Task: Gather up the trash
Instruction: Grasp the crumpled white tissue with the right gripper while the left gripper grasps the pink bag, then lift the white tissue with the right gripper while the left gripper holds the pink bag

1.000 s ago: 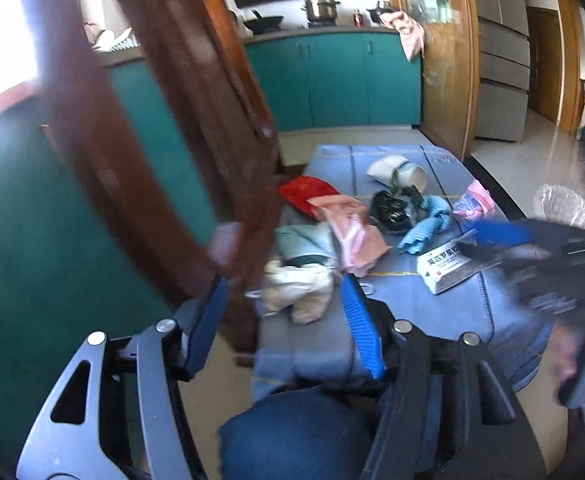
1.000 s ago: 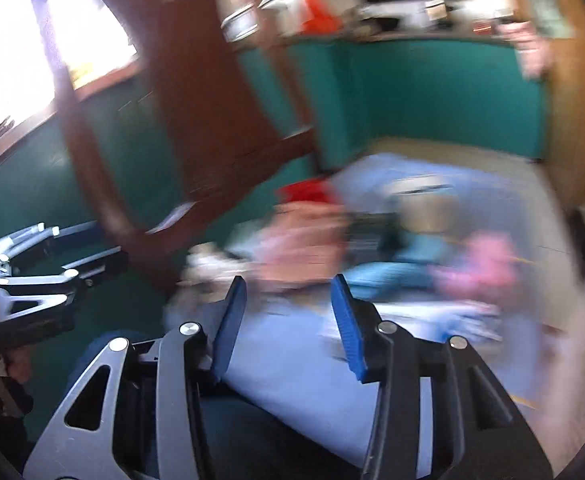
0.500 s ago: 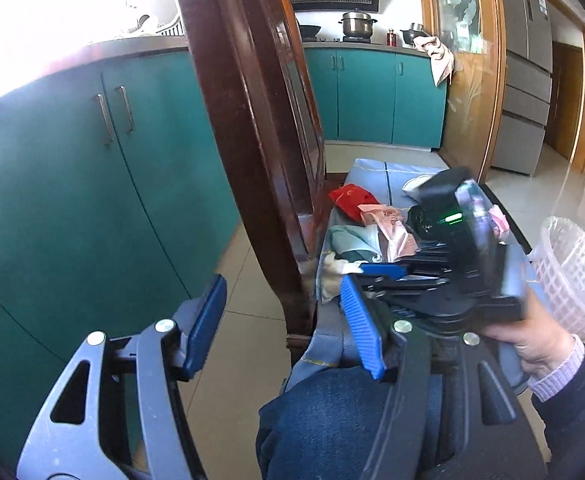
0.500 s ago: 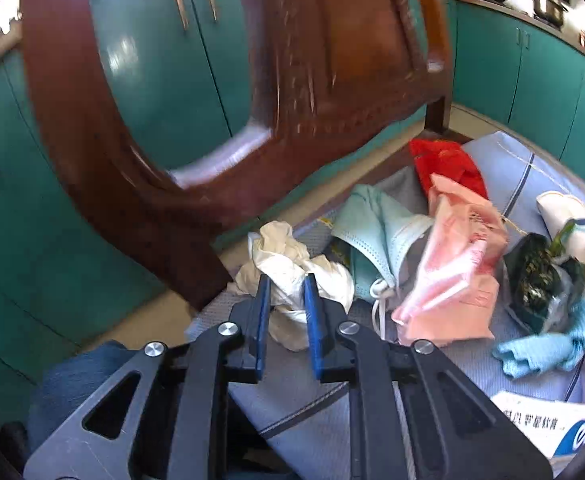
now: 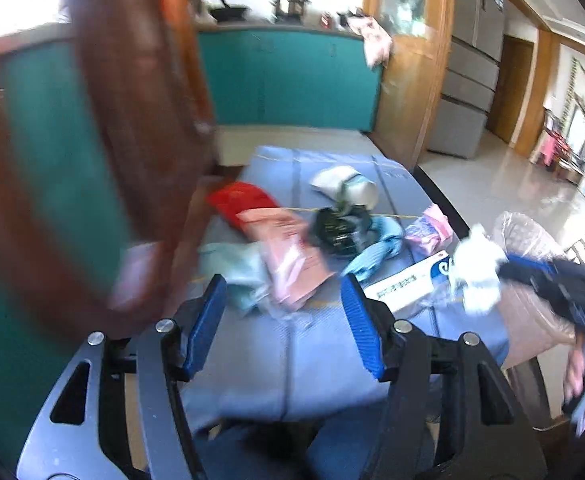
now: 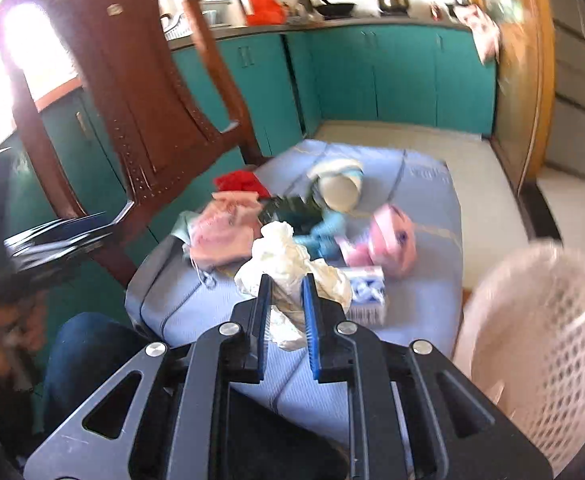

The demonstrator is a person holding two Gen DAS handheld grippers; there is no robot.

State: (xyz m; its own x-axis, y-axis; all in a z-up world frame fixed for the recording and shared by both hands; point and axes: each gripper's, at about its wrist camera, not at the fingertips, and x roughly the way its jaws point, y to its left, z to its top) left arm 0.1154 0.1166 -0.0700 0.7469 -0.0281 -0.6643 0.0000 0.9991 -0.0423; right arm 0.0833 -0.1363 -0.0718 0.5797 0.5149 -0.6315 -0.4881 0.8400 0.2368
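Observation:
My right gripper (image 6: 285, 284) is shut on a crumpled white tissue (image 6: 288, 260) and holds it above the blue cushion (image 6: 424, 208). The left wrist view shows the same tissue (image 5: 476, 268) hanging at the right gripper's (image 5: 508, 270) tips, beside the pale mesh basket (image 5: 528, 240). My left gripper (image 5: 283, 292) is open over the cushion's near end, with nothing between its fingers. Trash lies on the cushion: a pink bag (image 5: 288, 248), a red packet (image 5: 244, 200), a green mask (image 5: 236, 268), a paper cup (image 5: 348, 184), a dark bag (image 5: 340, 228) and a white box (image 5: 408, 284).
A dark wooden chair (image 6: 132, 80) stands close on the left of the cushion. The mesh basket (image 6: 540, 320) sits on the floor at the right. Teal cabinets (image 6: 392, 76) line the back wall. The person's blue-clad knee (image 6: 80, 344) is at the lower left.
My right gripper closed on the white tissue, lifted it off the cushion and carried it right, towards the basket. The left gripper swung back to face the cushion, still open.

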